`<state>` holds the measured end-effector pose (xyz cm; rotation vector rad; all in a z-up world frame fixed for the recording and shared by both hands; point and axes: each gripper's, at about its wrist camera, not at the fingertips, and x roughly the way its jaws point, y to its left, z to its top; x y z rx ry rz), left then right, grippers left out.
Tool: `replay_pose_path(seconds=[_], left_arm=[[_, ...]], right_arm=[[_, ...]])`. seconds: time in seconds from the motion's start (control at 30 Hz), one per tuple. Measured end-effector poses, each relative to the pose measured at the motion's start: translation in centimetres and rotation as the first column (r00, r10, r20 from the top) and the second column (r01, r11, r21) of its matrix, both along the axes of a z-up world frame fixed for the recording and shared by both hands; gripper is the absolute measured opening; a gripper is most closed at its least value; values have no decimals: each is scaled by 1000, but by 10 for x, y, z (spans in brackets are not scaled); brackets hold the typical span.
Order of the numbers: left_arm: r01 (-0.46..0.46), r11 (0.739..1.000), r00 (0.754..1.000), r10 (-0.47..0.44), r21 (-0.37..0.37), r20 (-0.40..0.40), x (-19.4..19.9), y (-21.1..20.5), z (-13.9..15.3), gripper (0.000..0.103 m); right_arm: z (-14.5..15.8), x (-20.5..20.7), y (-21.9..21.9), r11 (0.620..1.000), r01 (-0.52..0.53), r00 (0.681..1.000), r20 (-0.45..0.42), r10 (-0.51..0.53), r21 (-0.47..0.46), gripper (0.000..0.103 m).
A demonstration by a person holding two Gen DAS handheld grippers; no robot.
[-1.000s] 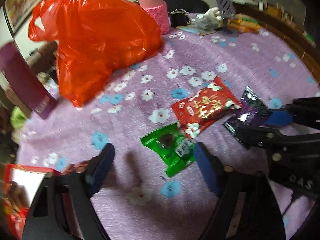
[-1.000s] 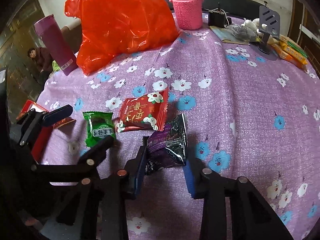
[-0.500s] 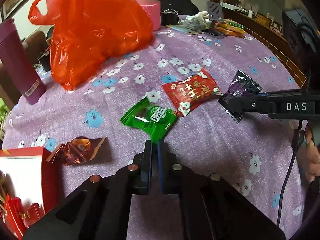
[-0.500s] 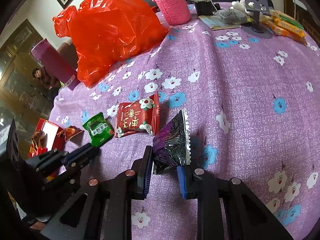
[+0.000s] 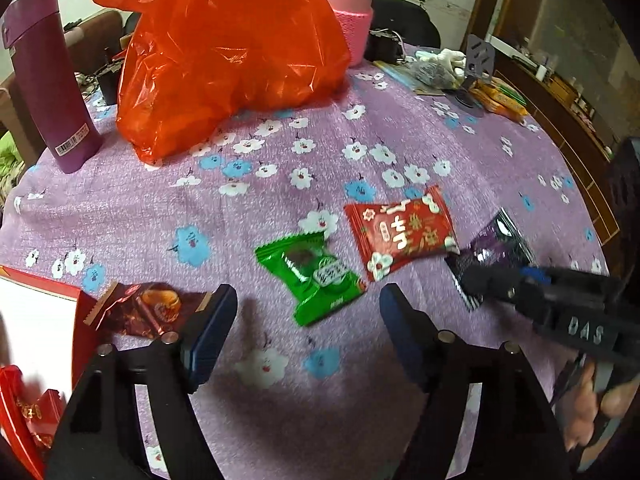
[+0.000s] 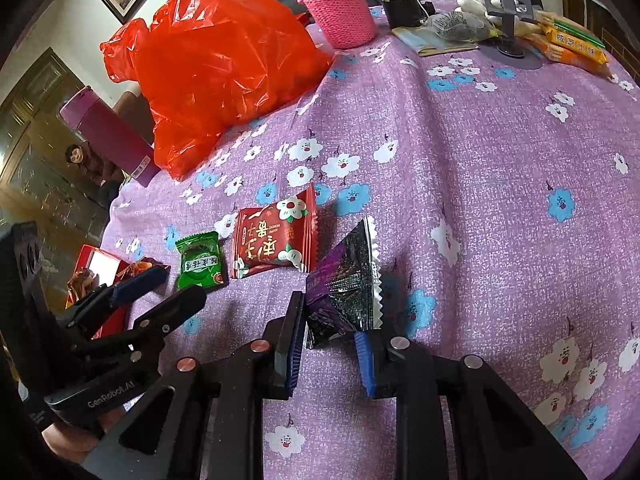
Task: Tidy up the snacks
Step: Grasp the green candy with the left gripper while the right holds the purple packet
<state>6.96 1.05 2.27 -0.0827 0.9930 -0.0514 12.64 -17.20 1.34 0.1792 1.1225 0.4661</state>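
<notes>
the red bag (image 5: 224, 52) sits far ahead of both grippers. half a second ago the left gripper (image 5: 308, 320) was pinched together with nothing in it; now its fingers stand wide apart, the green packet (image 5: 316, 276) just ahead between them and the brown wrapper (image 5: 140, 312) by its left finger, so a grab looks near. the right gripper (image 6: 332, 344) remains clamped on the purple packet (image 6: 344, 284), tilted up off the cloth (image 6: 480, 180), likely bound for the box (image 5: 36, 320).
</notes>
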Motion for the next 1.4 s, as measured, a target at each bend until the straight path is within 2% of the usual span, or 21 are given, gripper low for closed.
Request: replay_pose_path(seconds=[0.1,0.17,0.27,0.47,0.57,0.6,0.7,0.77,0.8,0.83,1.03,1.23,1.4], left_arm=[[-25,1000,1000,25,14,-8,9,-2,-6,73],[-26,999,1000,26,21,-9,10,-4,-10,59],[13,997,999,-16,79,30,8,-14,-10,41],[30,995,997,-37,99,64,6,-14,-8,24],[32,997,997,-37,75,66,6,-9,-5,20],[35,996,997,-40,78,67,6,-10,-5,20],[43,994,996,-51,102,77,3,-13,-4,18],[47,993,994,-57,110,93,0,-16,-2,16],[51,992,993,-63,113,99,-1,-17,-1,15],[62,992,992,-74,114,106,-2,-19,1,14],[108,985,984,-125,131,126,-14,-31,3,14],[117,986,981,-134,122,143,-30,-27,8,14],[107,985,972,-132,133,195,-65,-15,24,14]], right_arm=[[0,0,0,1000,1,1000,1,-1,-3,25],[0,0,0,1000,2,1000,0,-2,-1,25],[1,0,0,1000,1,1000,0,-1,-2,25],[1,-1,4,1000,-7,1000,10,8,-21,26],[2,-3,8,999,-21,999,24,22,-47,30],[3,-4,11,998,-30,999,33,32,-59,33],[4,-9,20,992,-51,996,64,58,-115,34],[4,-12,26,985,-65,993,85,79,-162,32],[4,-14,28,980,-70,992,95,88,-185,25],[4,-14,29,978,-70,991,99,91,-198,25],[4,-8,11,997,-59,997,37,62,-57,23],[13,-4,-15,995,-18,1000,15,17,101,23],[16,-3,-17,990,-4,1000,5,3,144,23]])
